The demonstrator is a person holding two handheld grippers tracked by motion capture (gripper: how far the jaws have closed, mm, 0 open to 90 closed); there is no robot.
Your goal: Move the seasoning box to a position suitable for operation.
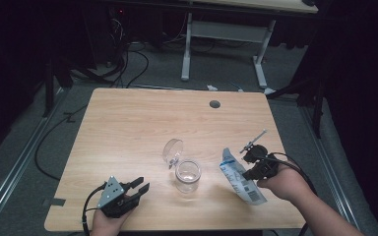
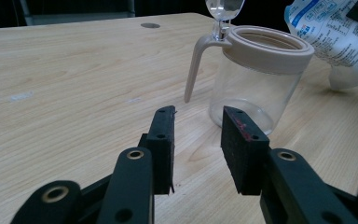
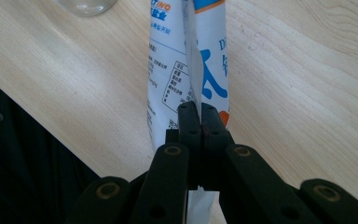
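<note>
Starting on the left side of the high view: the left gripper [image 1: 139,187] sits low near the front edge of the wooden table [image 1: 128,123], held in the person's left hand [image 1: 109,222], with the grey three-cornered plate on top. Its jaws are partway apart with nothing between them, just bare tabletop showing in the gap. In the left gripper view those two black pads [image 2: 165,135] point toward the jar, which stands a bit ahead and slightly to the right of them, not touching.

Moving to the middle: the clear jar [image 1: 187,175] stands upright on the table, open at the top. It has a beige collar around the mouth [image 2: 269,44] and a thin beige arm hanging down its side. The clear lid [image 1: 173,151] is flipped back on its hinge and stands up behind the jar.

Over on the right: the right gripper [image 1: 254,166] is clamped tight on a white and blue pouch [image 1: 239,176], pinching it near one end. In the right gripper view the pads are squeezed together on the pouch's [image 3: 186,60] seam, with printed text and blue lettering running away from the jaws. The pouch hangs over the table just right of the jar, close but apart from it.

Further back, a small round hole [image 1: 214,104] sits in the tabletop.
</note>
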